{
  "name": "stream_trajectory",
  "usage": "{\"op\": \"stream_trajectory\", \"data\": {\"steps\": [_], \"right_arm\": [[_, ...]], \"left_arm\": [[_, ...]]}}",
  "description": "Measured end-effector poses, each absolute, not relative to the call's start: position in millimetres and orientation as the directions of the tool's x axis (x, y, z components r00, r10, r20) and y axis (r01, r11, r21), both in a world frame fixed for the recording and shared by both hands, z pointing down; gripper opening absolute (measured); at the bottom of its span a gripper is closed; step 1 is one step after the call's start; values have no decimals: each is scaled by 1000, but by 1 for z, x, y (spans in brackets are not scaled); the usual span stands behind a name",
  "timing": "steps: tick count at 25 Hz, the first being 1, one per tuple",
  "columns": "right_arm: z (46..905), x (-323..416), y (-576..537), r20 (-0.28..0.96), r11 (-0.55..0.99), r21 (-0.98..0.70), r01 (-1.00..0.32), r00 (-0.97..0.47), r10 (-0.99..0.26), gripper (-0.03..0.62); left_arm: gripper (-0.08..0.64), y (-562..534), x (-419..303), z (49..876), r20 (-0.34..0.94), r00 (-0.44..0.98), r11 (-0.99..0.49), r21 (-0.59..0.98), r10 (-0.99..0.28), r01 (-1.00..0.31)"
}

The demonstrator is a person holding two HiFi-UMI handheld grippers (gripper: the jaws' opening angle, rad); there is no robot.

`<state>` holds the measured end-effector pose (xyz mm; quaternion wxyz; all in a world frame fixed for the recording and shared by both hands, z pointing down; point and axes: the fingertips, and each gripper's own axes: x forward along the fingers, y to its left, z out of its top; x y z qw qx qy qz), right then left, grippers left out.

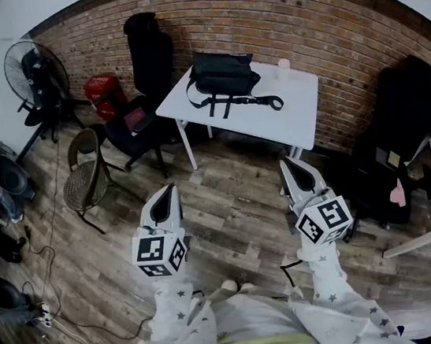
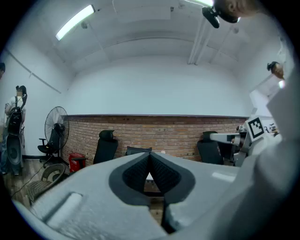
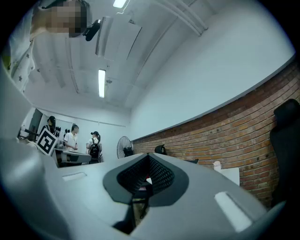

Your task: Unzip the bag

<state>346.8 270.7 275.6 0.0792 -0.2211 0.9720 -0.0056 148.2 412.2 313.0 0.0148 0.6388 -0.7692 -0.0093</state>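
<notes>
A black bag (image 1: 223,77) with a loose strap lies on a white table (image 1: 287,113) against the brick wall. Both grippers hang well short of the table, over the wooden floor. My left gripper (image 1: 169,190) is shut with nothing in it, tips pointing toward the table. My right gripper (image 1: 288,165) is shut and empty too. In the left gripper view the jaws (image 2: 149,154) meet at their tips, and the bag (image 2: 138,150) peeks above them. In the right gripper view the jaws (image 3: 148,156) are closed as well.
Black office chairs stand left (image 1: 150,57) and right (image 1: 401,133) of the table. A wicker chair (image 1: 84,174), a standing fan (image 1: 34,73) and a red box (image 1: 105,91) are at the left. A small white cup (image 1: 284,68) sits on the table. People stand far off in the right gripper view.
</notes>
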Motion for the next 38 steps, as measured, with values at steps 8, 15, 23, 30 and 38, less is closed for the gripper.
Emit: {"op": "stream_trajectory", "data": {"steps": [8, 15, 23, 30, 38], "right_arm": [[278, 354, 266, -154, 904, -83, -420, -891, -428, 5], [296, 358, 254, -148, 901, -125, -415, -890, -430, 5], [311, 338, 239, -127, 908, -153, -389, -904, -409, 5], [321, 304, 196, -116, 903, -164, -397, -902, -417, 5], [328, 231, 130, -99, 904, -175, -391, -906, -411, 5]], "left_arm": [[0, 412, 155, 315, 12, -196, 196, 48, -981, -979], [0, 416, 168, 330, 44, -209, 211, 52, -977, -976], [0, 413, 148, 341, 68, -262, 266, 74, -963, -961], [0, 369, 118, 356, 83, -252, 259, 85, -964, -962], [0, 292, 54, 361, 95, -228, 237, 103, -969, -966]]}}
